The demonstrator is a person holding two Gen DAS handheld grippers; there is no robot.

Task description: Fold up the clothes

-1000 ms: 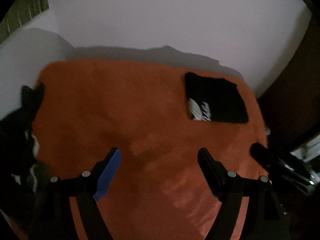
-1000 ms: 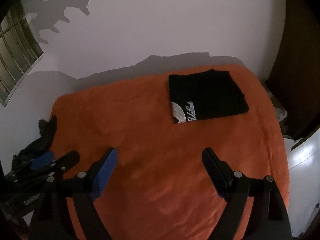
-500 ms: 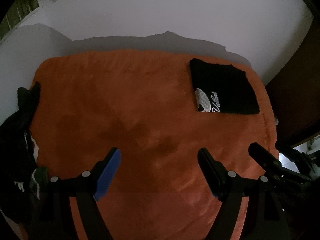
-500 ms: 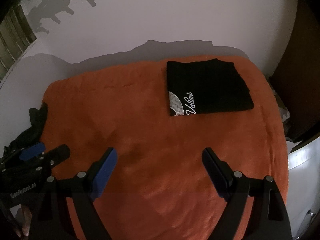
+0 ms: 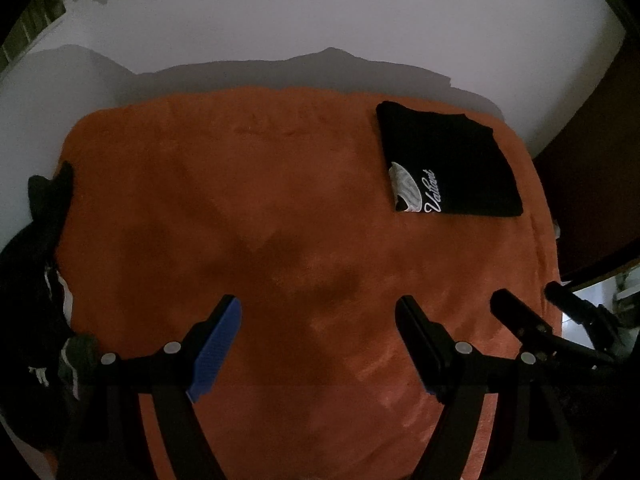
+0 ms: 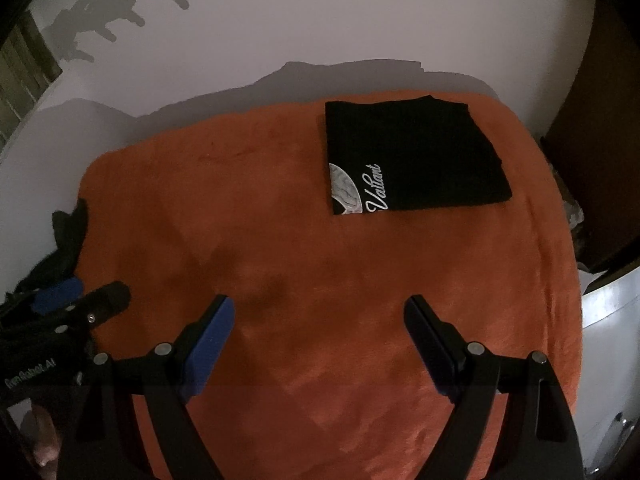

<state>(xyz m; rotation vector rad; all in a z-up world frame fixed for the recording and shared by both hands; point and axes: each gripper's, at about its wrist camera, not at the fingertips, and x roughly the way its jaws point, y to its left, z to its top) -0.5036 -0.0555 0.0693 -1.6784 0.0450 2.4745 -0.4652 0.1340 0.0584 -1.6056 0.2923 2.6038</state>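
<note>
A folded black T-shirt (image 5: 452, 164) (image 6: 408, 156) with a white script logo lies at the far right of the orange blanket (image 5: 280, 220) (image 6: 280, 240). A heap of dark unfolded clothes (image 5: 36, 272) (image 6: 64, 240) hangs over the blanket's left edge. My left gripper (image 5: 318, 308) hovers open above bare blanket, nothing between its fingers. Over the blanket's near middle my right gripper (image 6: 318, 308) is open and empty too. Each gripper shows at the edge of the other's view: the right one (image 5: 532, 320), the left one (image 6: 80, 300).
A pale wall (image 5: 320, 20) rises behind the blanket, with shadows of the grippers on it. Dark wooden furniture (image 6: 600, 140) stands at the right. A window grille (image 6: 20, 72) shows at the upper left. A white surface (image 6: 608, 320) lies off the blanket's right edge.
Both grippers have sunk toward the blanket and tipped further down, so the folded shirt and the far edge sit lower in view. Both stay open.
</note>
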